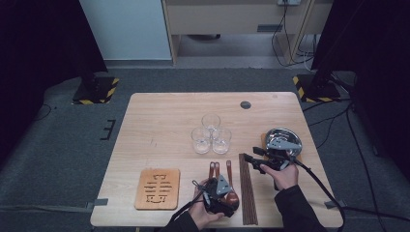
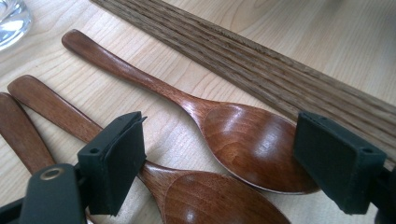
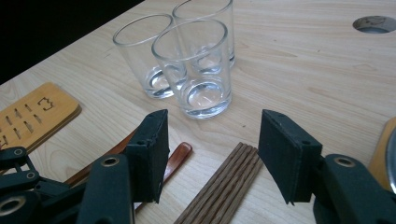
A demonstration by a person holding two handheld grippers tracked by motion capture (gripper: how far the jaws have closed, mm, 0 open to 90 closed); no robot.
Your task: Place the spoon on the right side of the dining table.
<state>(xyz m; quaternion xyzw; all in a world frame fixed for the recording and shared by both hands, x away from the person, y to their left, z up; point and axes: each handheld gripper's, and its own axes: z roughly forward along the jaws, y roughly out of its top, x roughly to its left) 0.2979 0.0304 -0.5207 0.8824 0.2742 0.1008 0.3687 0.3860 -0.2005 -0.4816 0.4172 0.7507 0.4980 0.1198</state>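
— What's your left gripper point(image 1: 226, 195) on?
— A wooden spoon point(image 2: 252, 144): its bowl lies between your jaws, which stand apart and aren't pinching it yet. Close on it next, I'd say.
— And your right gripper point(image 1: 250, 157)?
— Jaws wide, empty, the chopsticks point(image 3: 224, 186) just below them and the glasses point(image 3: 201, 70) ahead.

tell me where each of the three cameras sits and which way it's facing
High view: above the person's side of the table, looking forward and down; both forearms enter from below, with the left gripper and the right gripper.
Left gripper view: low over the wooden spoons, looking along its own jaws, which stand apart.
Right gripper view: looks across the table toward three glasses; its jaws stand apart.
Shared: the bundle of chopsticks shows in all three views.
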